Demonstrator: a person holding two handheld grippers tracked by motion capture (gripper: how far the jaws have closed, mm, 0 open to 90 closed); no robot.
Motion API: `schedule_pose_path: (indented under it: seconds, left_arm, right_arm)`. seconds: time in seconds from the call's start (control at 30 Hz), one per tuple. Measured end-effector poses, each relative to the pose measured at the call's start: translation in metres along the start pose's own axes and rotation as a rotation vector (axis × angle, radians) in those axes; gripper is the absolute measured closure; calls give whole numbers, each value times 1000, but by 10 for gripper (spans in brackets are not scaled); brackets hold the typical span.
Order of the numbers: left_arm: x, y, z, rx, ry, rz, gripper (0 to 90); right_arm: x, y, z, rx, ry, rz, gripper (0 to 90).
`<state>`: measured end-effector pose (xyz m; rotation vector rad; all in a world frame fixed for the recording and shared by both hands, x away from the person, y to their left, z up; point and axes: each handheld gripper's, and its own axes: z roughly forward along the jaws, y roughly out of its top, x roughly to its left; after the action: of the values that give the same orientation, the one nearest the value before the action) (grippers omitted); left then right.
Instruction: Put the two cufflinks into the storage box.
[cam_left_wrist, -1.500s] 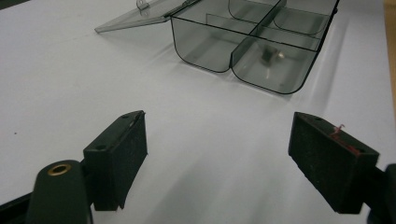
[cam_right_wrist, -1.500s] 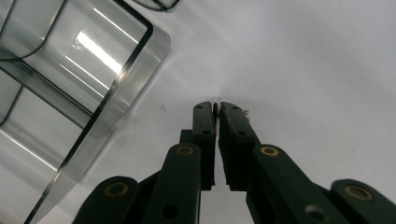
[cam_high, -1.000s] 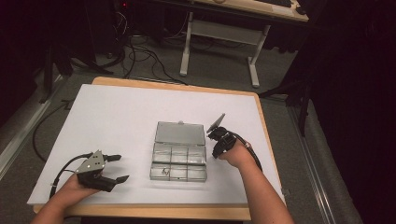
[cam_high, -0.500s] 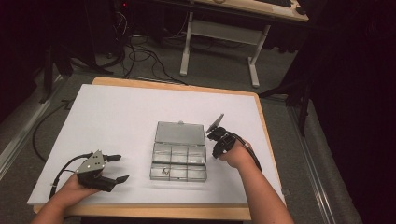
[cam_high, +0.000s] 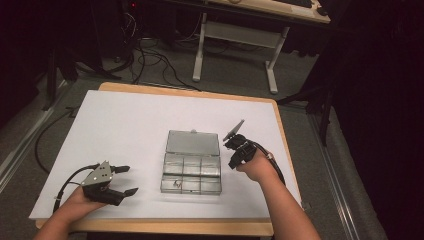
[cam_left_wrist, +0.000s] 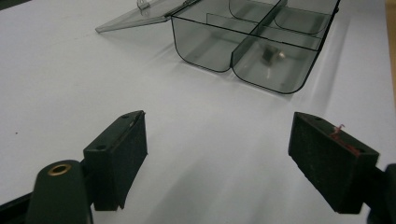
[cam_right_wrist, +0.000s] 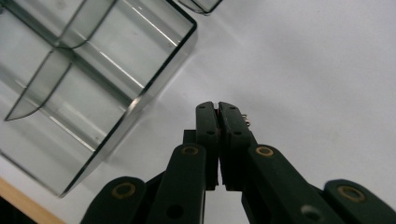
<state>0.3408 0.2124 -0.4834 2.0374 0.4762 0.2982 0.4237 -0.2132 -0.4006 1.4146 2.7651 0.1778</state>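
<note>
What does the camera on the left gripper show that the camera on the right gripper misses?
Left gripper view: the left gripper with its jaws wide apart, the box's flat-open lid, and a small metal part in one compartment. Right gripper view: the right gripper with its jaws shut, something tiny at their tip, and the wooden table edge. Both share the clear compartment box on the white sheet.

overhead forward-down; tool views close, sharing box (cam_high: 191, 167)
</note>
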Motion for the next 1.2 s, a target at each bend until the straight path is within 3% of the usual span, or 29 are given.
schedule_pose_path:
  seconds: [0.13, 0.2, 0.7, 0.77, 1.2]
  left_arm:
    - [0, 0, 0, 0, 0, 1, 201]
    - [0, 0, 0, 1, 2, 2, 201]
    - [0, 0, 0, 0, 3, 3, 200]
    - [-1, 0, 0, -2, 5, 3, 200]
    - [0, 0, 0, -3, 3, 0, 200]
  right_arm:
    - [8, -2, -10, -1, -1, 1, 888]
    - [11, -3, -16, -14, 3, -25, 887]
    - [39, 0, -32, -19, 13, -68, 887]
    - [47, 2, -31, -22, 17, -100, 887]
    - [77, 15, -26, -7, 37, -200, 886]
